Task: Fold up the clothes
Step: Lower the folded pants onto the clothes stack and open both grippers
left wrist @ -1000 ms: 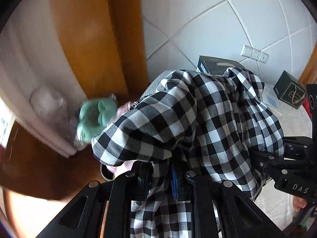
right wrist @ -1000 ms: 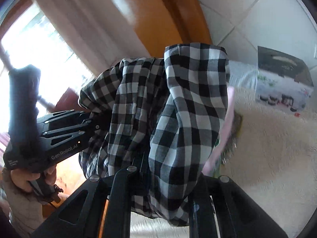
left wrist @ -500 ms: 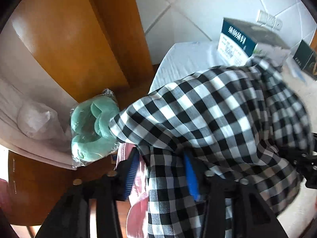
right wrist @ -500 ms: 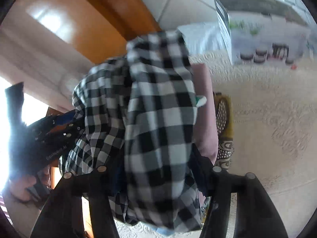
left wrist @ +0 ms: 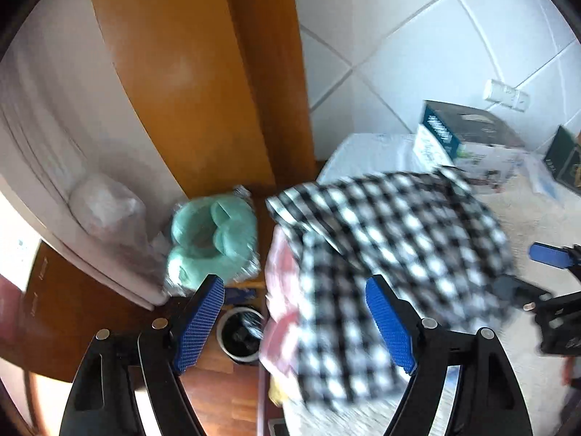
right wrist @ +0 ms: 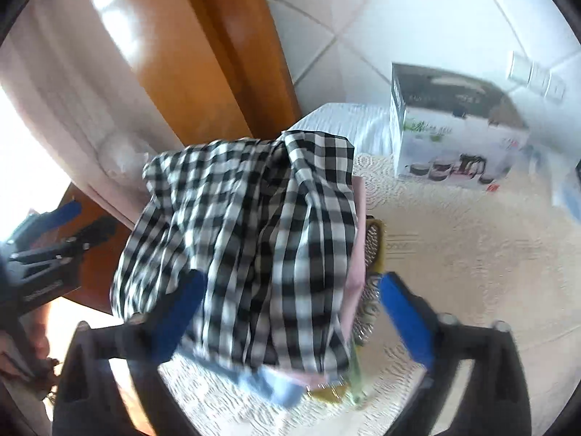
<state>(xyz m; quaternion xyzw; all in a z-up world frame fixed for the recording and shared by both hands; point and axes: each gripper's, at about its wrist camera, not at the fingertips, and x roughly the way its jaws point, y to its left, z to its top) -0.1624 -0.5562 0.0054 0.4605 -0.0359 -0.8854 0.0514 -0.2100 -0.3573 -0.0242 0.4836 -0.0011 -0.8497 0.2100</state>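
Left gripper (left wrist: 294, 312) has its blue-padded jaws spread apart, just been opening, nothing pinched; the checked shirt (left wrist: 381, 272) lies partly between and past them, right pad over the cloth but not pressing it. Right gripper (right wrist: 290, 312) jaws also spread wide, just been opening, shirt (right wrist: 254, 247) bunched between them, loose, no squeeze visible. Shirt is black-and-white check, crumpled, blurred in the left view, sitting on top of a pile of other clothes: pink garment (right wrist: 357, 254) under its right edge, a light blue piece (right wrist: 272, 381) poking out near the bottom, a yellow patterned item (right wrist: 374, 254) beside the pink. Pile rests at the left edge of a table with a cream lace cloth (right wrist: 454, 254). Printed white box (right wrist: 454, 145) stands farther back on the table, dark box (left wrist: 563, 160) near the wall at right. Off the table edge: a mint-green plush thing in plastic wrap (left wrist: 210, 239), a small dark bin (left wrist: 241, 334) on the wood floor, orange wooden door frame (left wrist: 203, 72), white tiled wall (left wrist: 435, 36) with a socket (left wrist: 506, 94).
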